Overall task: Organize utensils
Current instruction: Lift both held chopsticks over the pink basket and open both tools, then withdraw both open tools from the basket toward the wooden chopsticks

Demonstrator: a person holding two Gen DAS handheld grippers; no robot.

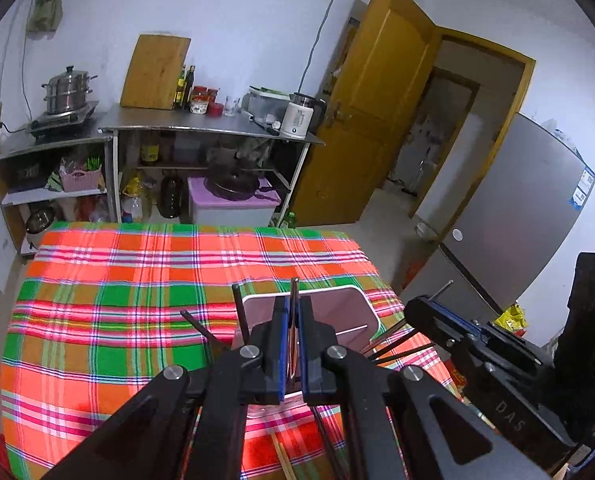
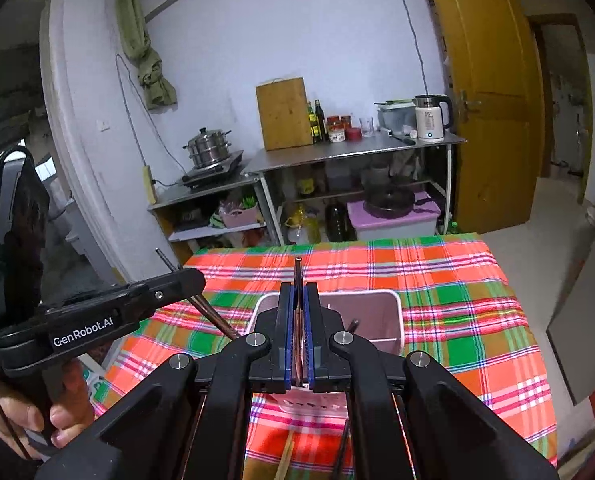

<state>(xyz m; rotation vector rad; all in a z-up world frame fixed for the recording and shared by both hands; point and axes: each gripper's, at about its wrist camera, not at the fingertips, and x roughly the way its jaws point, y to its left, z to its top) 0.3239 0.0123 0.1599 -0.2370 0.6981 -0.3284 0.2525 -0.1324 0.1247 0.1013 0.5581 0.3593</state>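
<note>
My left gripper is shut on a brown chopstick whose tip pokes out past the fingers. My right gripper is likewise shut on a brown chopstick. Both hover over a pink utensil holder that stands on the plaid tablecloth. Several dark chopsticks lean out of the holder. The right gripper shows at the right of the left wrist view. In the right wrist view the left gripper comes in from the left, with a hand on its handle.
Loose chopsticks lie on the cloth below the grippers. Behind the table stand steel shelves with a cutting board, bottles, a kettle and a steamer pot. A yellow door and a grey fridge are at the right.
</note>
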